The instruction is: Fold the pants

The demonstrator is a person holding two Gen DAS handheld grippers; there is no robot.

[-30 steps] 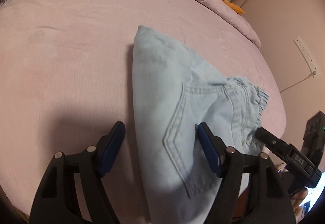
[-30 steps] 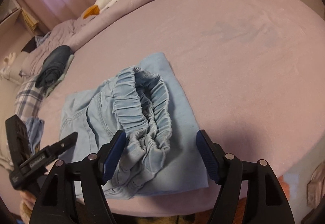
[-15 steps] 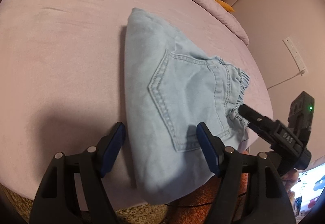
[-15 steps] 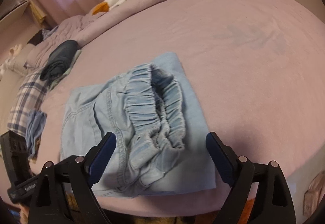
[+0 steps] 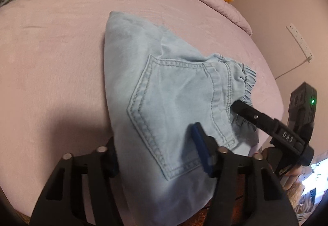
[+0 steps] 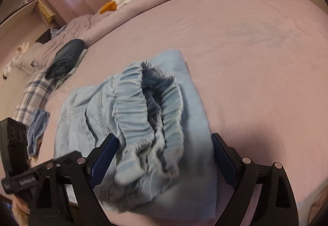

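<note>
Pink bedsheet: folded light-blue denim pants lie at 6 o'clock, near edge. Left gripper and right gripper are spread wide, straddling the bundle. Full layers should be pinched, waistband kept tucked.

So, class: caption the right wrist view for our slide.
Open right tool straddling the folded light-blue pants on the pink bed.

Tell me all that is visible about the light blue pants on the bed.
The light blue pants look like soft denim, folded into a thick bundle near the edge of the pink bed. A stitched back pocket faces up; the gathered elastic waistband gapes open. Each open hand-held gripper straddles the bundle: left, right.
</note>
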